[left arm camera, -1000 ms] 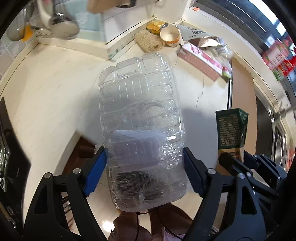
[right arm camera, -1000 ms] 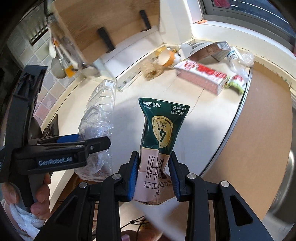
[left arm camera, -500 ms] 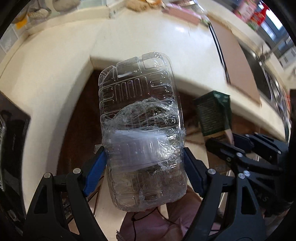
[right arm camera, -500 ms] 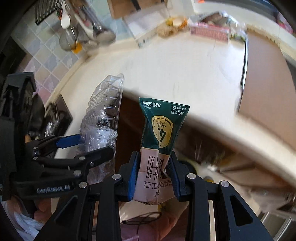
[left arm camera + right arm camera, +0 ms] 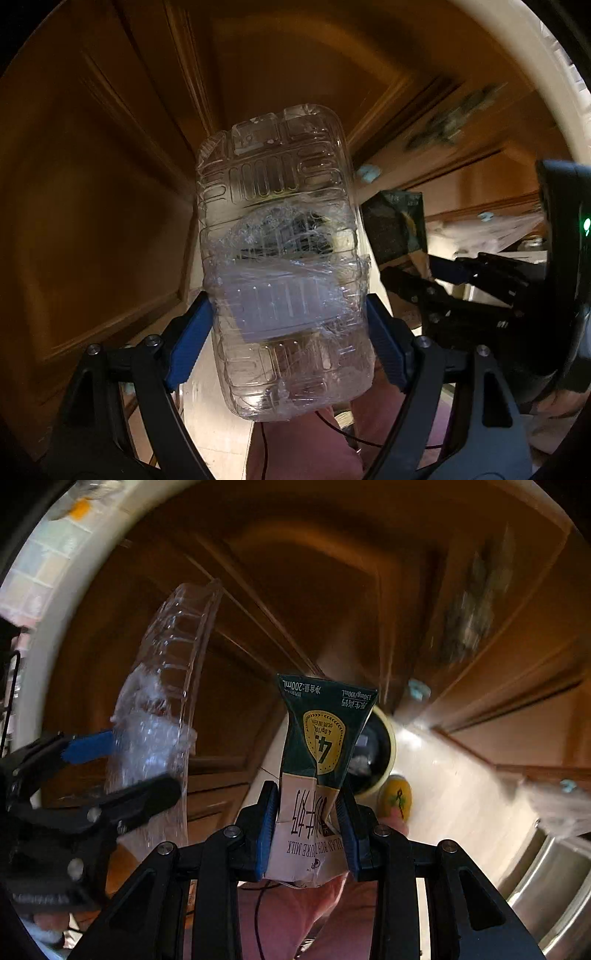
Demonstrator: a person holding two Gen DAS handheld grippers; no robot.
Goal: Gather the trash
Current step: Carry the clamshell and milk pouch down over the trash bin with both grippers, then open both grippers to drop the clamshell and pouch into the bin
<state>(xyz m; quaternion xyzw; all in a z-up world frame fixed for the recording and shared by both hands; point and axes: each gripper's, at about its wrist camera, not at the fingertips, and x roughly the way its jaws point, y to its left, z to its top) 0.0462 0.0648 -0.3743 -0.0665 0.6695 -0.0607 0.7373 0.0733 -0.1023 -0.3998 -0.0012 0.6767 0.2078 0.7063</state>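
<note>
Clear plastic tray (image 5: 284, 258), ribbed and wrapped partway in crumpled film (image 5: 291, 273), stood clamped crosswise in the left gripper (image 5: 289, 336), blue pads (image 5: 188, 343) pressed against both long edges, upper end tilted away from the camera. Seen edge-on in the right wrist view (image 5: 166, 701), thin and curved, pinched by the same blue pad and black finger, just left of the carton.

Green and beige milk carton (image 5: 317, 775), flattened and creased, sat gripped low between the right gripper's (image 5: 308, 827) blue pads, printed top end up, yellow badge facing the camera. Showed also in the left wrist view (image 5: 397, 229), dim, just right of the tray, with the right gripper's black fingers under it.

Both grippers pointed steeply downward, side by side, near but not touching. Brown wooden cabinet doors (image 5: 110, 184) filled the background, blurred. Cream counter edge (image 5: 565, 92) curved along the upper right of the left view and the upper left of the right view (image 5: 40, 602). Pale floor (image 5: 450, 786) ran below, with a dark round shape rimmed in cream (image 5: 380, 753) partly hidden behind the carton; could not tell what. Pink sleeve or trouser cloth (image 5: 303, 443) showed beneath the tray.
</note>
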